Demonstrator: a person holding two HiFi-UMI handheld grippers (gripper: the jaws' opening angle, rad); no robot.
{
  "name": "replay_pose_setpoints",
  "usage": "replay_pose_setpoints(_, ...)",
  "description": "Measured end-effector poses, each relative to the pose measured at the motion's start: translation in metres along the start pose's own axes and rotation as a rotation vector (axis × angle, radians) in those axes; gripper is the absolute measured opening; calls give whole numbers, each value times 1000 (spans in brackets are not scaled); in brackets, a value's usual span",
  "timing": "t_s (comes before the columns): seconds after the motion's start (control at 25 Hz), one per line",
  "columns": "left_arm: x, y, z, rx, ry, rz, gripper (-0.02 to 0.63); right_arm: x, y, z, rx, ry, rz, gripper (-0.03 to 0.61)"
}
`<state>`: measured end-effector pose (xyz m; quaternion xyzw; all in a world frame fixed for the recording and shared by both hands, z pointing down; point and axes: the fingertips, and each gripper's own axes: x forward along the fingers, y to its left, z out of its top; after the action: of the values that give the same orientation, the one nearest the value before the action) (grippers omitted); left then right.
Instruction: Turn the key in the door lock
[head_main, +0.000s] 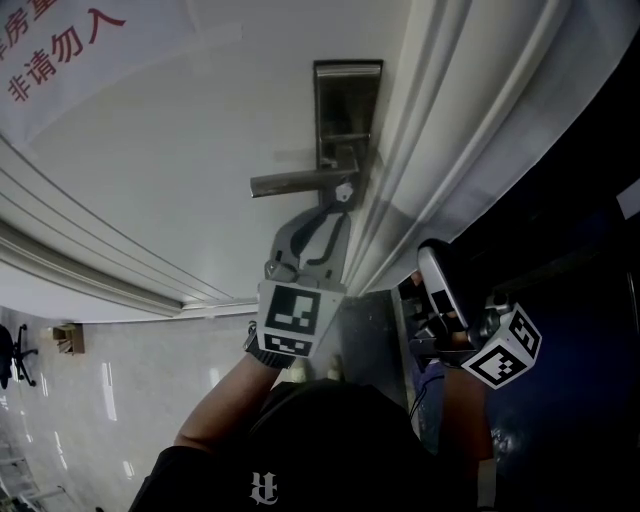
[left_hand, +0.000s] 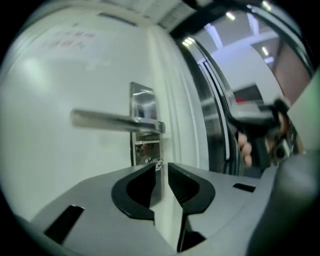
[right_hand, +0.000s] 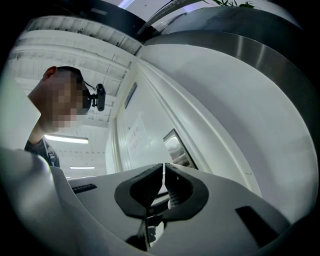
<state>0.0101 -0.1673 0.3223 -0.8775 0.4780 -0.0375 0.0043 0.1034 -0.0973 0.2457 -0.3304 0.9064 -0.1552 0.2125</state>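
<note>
person's dark shirt (head_main: 300, 440) sits nearest, low under the head camera. beyond it the left gripper (head_main: 343, 200) points level at the white door (head_main: 150, 150), its tips right at the key (head_main: 345, 190). the key sticks out of the steel lock plate (head_main: 346, 110), just below the handle (head_main: 290, 183) and close to the frame (head_main: 430, 130) on the right

seen along its own jaws, the left gripper (left_hand: 161, 172) is released: the jaws stand a little apart, with pale frame (left_hand: 170, 100) showing through the gap. the key (left_hand: 158, 163) lies at the far tip of the left jaw, not pinched between the two. the handle (left_hand: 110, 120) runs level out to the left from the plate (left_hand: 142, 107)

the right gripper (head_main: 430, 255) is held to the right of the frame, well apart from the lock and tilted a little upward. in its own view the right gripper (right_hand: 163, 167) is clenched, tips meeting with only a thin slit and nothing between them
</note>
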Motion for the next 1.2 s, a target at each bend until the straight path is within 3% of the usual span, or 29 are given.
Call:
replay_pose_setpoints(0.12,-3,7,-5,-562,-82,-138,64,0,1,1,15,-6,0,17)
replay_pose_setpoints(0.2,-1,11,-9,-860,-140,-206,74,-1,1,2,28,-12,0,17)
replay_pose_setpoints(0.28,1,13,-11,-1077,-197,-256,86,-3,1,3,38,-17,-3,17)
replay_pose_setpoints(0.36,4,15,-11,-1214,-242,-291,100,-4,1,4,43,-22,-7,17)
replay_pose_setpoints(0.52,13,20,-11,-1361,-298,-313,106,-7,-1,5,52,-25,-17,17)
replay_pose_setpoints(0.76,29,23,-17,-1484,-315,-314,106,-8,-3,5,60,-23,-30,17)
replay_pose_setpoints(1.08,38,22,-15,-1540,-364,-338,100,-7,-6,2,72,-13,-39,17)
replay_pose_setpoints(1.2,38,24,-10,-1529,-386,-347,43,-7,-8,2,73,-12,-40,17)
